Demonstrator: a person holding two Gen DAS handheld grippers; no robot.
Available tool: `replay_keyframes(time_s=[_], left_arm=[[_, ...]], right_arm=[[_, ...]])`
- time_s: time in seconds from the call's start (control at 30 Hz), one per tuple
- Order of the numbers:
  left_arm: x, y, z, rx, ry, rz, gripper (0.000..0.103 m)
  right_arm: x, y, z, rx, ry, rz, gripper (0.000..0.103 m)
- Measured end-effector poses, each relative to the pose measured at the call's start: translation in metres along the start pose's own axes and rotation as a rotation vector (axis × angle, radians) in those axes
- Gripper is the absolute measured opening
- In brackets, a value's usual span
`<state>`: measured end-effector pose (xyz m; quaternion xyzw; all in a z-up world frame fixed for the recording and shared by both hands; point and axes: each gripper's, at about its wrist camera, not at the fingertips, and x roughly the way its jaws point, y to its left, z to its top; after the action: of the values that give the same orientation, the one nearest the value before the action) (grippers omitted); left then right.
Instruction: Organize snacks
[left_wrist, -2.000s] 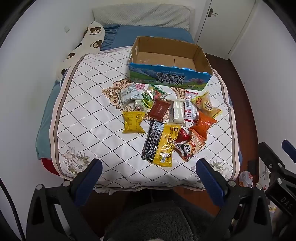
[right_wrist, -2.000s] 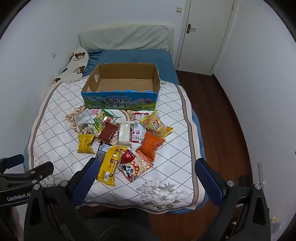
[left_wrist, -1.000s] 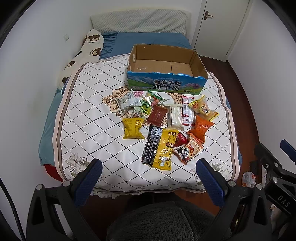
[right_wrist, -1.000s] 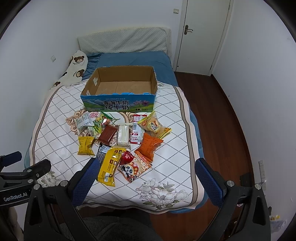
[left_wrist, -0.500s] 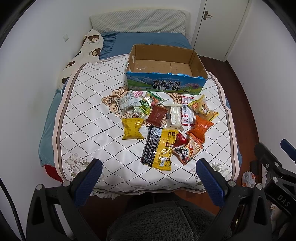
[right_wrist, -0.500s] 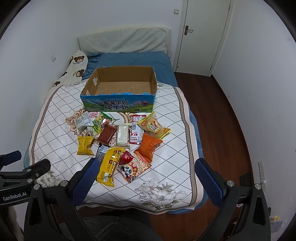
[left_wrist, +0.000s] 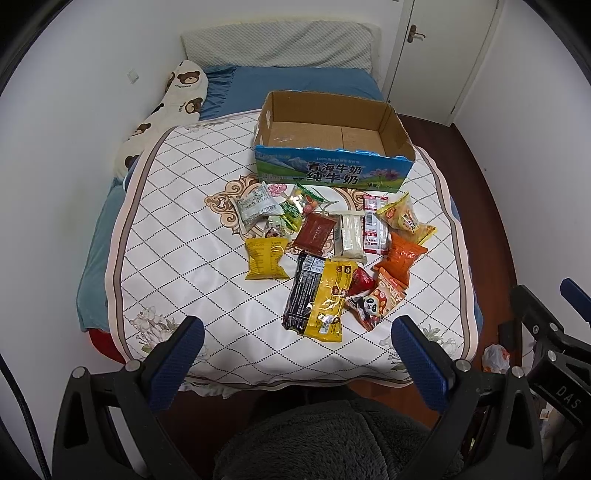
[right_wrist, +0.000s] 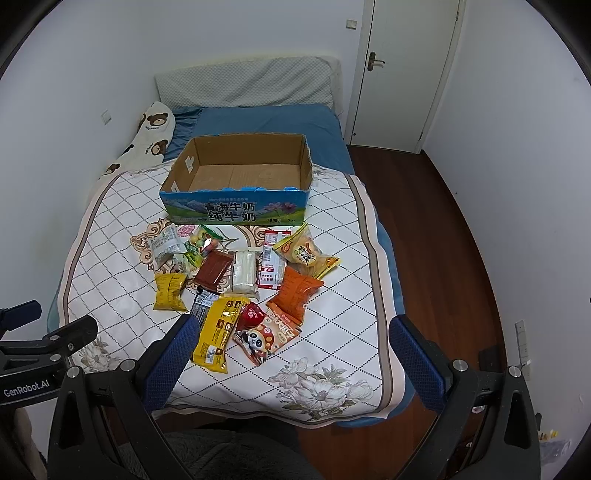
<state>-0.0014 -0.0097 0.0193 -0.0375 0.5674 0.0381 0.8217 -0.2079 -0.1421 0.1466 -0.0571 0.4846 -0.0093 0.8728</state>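
Several snack packets lie in a loose pile on the quilted bed cover (left_wrist: 177, 236): a small yellow bag (left_wrist: 266, 258), a long yellow packet (left_wrist: 329, 299), an orange bag (left_wrist: 400, 254), a panda packet (left_wrist: 373, 304). Behind them stands an empty open cardboard box (left_wrist: 332, 173), also in the right wrist view (right_wrist: 236, 206). My left gripper (left_wrist: 295, 347) is open and empty, held back from the bed's near edge. My right gripper (right_wrist: 291, 347) is open and empty, also short of the pile (right_wrist: 236, 280).
The bed has a blue sheet (right_wrist: 266, 122), a grey pillow (right_wrist: 243, 85) and a bear-print pillow (left_wrist: 166, 107) along the left wall. Wood floor (right_wrist: 443, 240) and a white door (right_wrist: 406, 74) lie to the right. Dark fuzzy fabric (left_wrist: 325, 443) fills the near foreground.
Both views have pulled back and risen slightly, so the bed looks a little smaller and farther. The snacks and box have not moved. Both grippers stayed open.
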Motion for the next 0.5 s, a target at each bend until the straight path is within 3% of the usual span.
replay_keyframes(time_s=[0.5], left_arm=[[-0.0011, -0.0040, -0.0020, 0.008, -0.004, -0.006, 0.103]], right_arm=[[-0.0046, 0.0002, -0.0034, 0.002, 0.000, -0.004, 0.103]])
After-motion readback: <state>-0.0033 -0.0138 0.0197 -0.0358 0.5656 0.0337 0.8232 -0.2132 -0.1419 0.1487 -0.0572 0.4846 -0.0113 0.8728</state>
